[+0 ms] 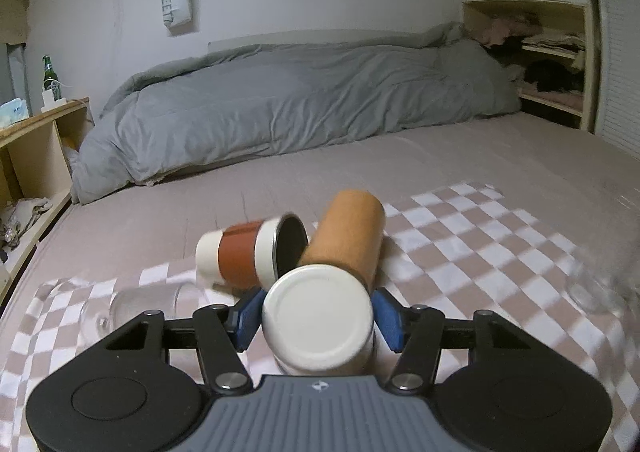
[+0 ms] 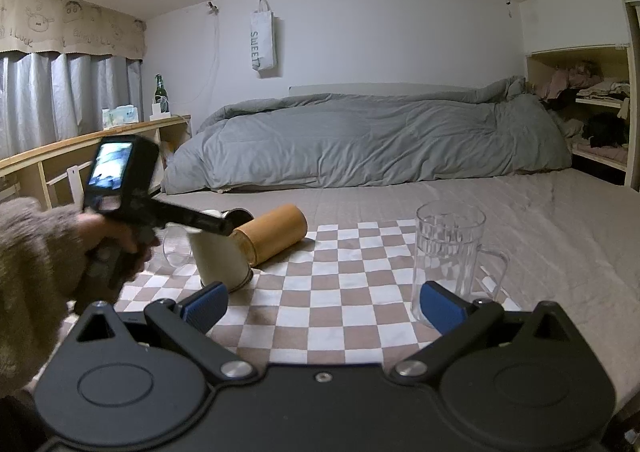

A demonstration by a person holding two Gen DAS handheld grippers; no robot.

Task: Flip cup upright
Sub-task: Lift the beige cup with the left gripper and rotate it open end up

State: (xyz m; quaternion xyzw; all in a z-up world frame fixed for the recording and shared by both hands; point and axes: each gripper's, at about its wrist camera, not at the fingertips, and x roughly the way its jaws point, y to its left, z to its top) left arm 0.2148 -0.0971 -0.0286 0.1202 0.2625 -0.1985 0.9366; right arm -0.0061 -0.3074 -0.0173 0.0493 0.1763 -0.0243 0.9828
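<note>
— Progress so far? Left tool (image 1: 318, 318) is closed around the white cup (image 1: 320, 318), which stands mouth-down on the checkered cloth (image 1: 460, 236) on the bed.

— So the grasp looks done, the flip not yet (its flat base faces the camera). Right tool (image 2: 324, 302)?

— Wide open, holding nothing, beside the upright glass mug (image 2: 446, 252).

— Then turning it over and setting it down remain.

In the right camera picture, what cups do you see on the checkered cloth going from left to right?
White cup pinched by the left gripper → tan cylindrical cup lying on its side → clear glass mug standing upright, near the open right gripper.
</note>
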